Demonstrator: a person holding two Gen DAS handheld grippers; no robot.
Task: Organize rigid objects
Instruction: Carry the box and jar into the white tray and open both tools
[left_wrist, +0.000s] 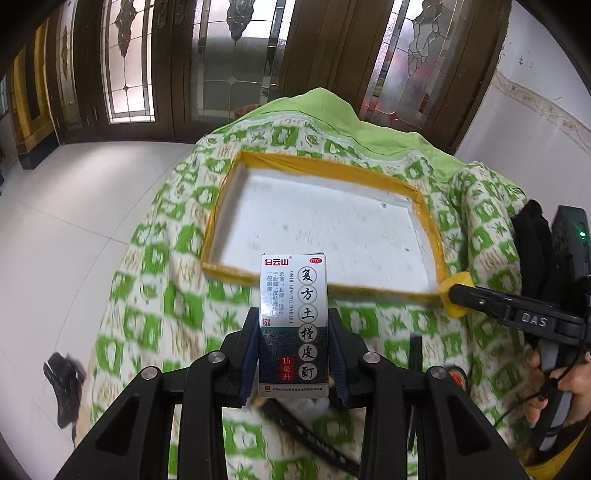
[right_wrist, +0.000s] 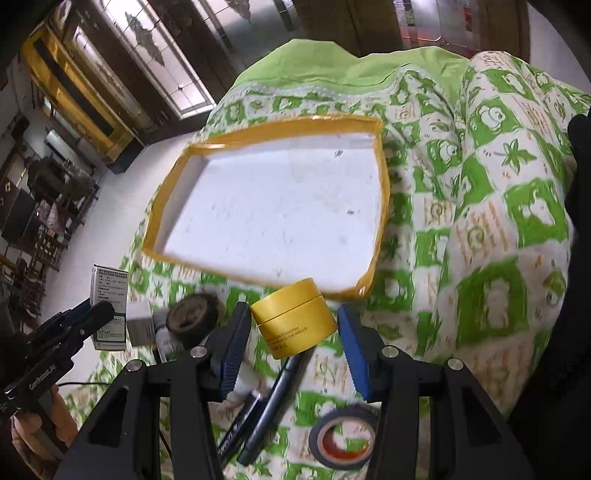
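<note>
Medicine box (left_wrist: 293, 325) is clamped upright in the left gripper (left_wrist: 293, 354), lifted just short of the tray's (left_wrist: 430, 236) near yellow rim, while the right gripper (right_wrist: 293, 325) grips a yellow jar (right_wrist: 293, 317) at the near right corner. Each should clear the rim before it goes down. I would set them on the tray's white floor well apart, leaving room for the tape rolls (right_wrist: 341, 437) and pens (right_wrist: 273, 398) on the quilt (right_wrist: 480, 221).

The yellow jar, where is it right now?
In the right wrist view the yellow jar sits between the right gripper's blue pads, above the quilt, just short of the yellow-rimmed tray's near edge.
</note>
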